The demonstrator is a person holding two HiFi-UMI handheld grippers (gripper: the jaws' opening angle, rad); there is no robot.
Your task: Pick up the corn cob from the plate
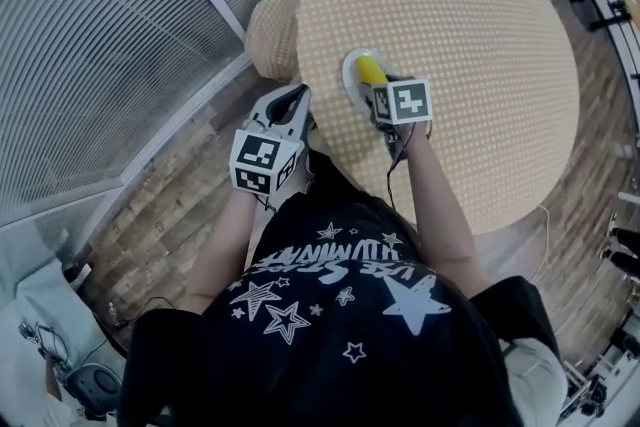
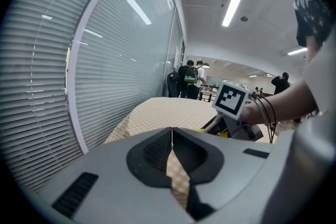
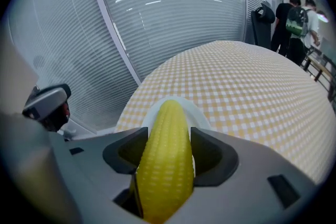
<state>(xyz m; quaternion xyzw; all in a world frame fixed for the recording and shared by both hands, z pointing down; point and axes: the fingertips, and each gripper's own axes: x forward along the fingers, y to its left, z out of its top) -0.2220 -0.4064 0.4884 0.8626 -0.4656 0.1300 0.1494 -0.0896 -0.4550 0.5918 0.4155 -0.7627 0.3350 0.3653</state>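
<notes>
Right gripper view: the right gripper (image 3: pixel 167 136) has its jaws pressed against both flanks of the corn cob (image 3: pixel 167 110). The cob's long axis runs straight ahead between them, its tip out over the white plate (image 3: pixel 201 115). Whether the cob has cleared the plate cannot be told. Head view: cob and plate sit near the left edge of the round checked bench (image 1: pixel 470 65). The left gripper (image 1: pixel 290 110), jaws together on nothing, hangs lower left, farther off. A lift would likely go straight up.
</notes>
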